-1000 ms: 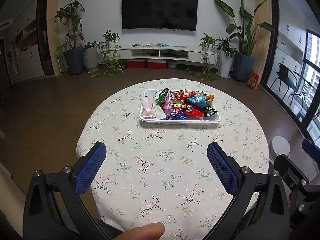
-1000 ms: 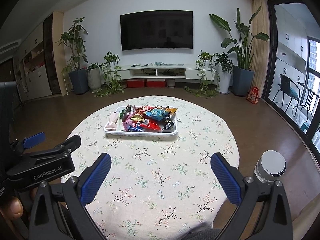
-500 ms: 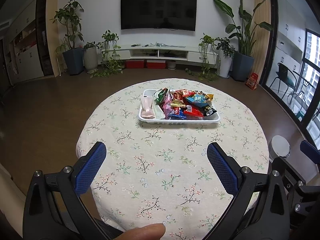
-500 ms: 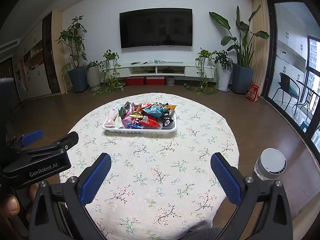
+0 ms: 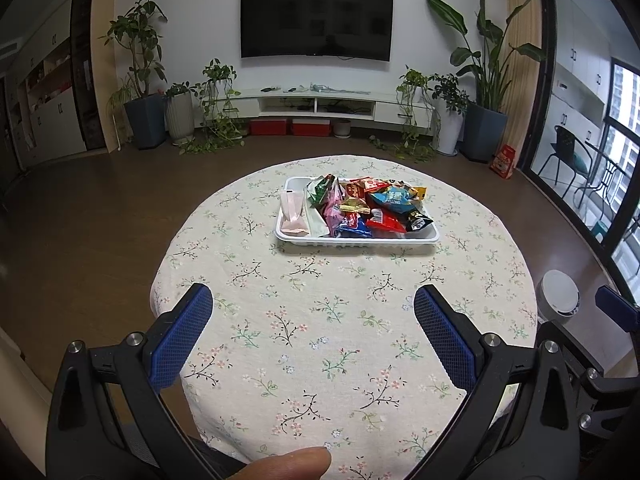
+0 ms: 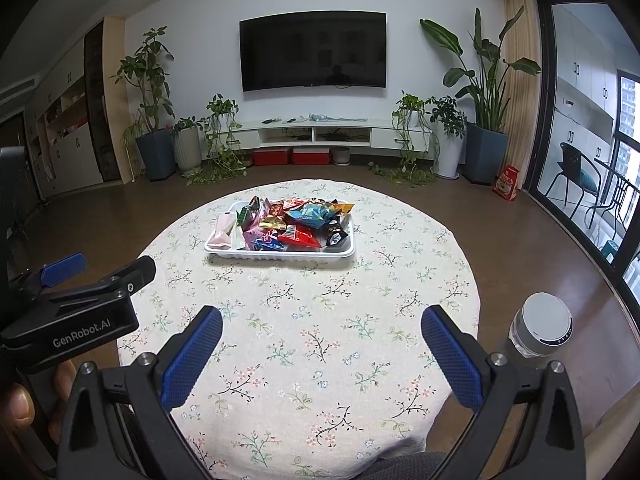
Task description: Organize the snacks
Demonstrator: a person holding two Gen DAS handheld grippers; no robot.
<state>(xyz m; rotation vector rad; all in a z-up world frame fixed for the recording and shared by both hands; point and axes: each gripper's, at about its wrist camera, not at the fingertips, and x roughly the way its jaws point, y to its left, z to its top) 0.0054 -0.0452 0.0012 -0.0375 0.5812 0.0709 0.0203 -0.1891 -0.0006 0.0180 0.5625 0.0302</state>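
Plainly, "GenRobot.AI" marks the left gripper [image 6: 312, 304]; both grippers' jaws gape wide, empty.

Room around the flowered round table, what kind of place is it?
Most likely a home living room: a black wall-mounted television, a low white media console beneath it, and leafy potted houseplants along the wall.

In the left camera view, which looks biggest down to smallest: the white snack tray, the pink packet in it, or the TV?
1. TV
2. white snack tray, nearly as wide, though much nearer
3. pink packet
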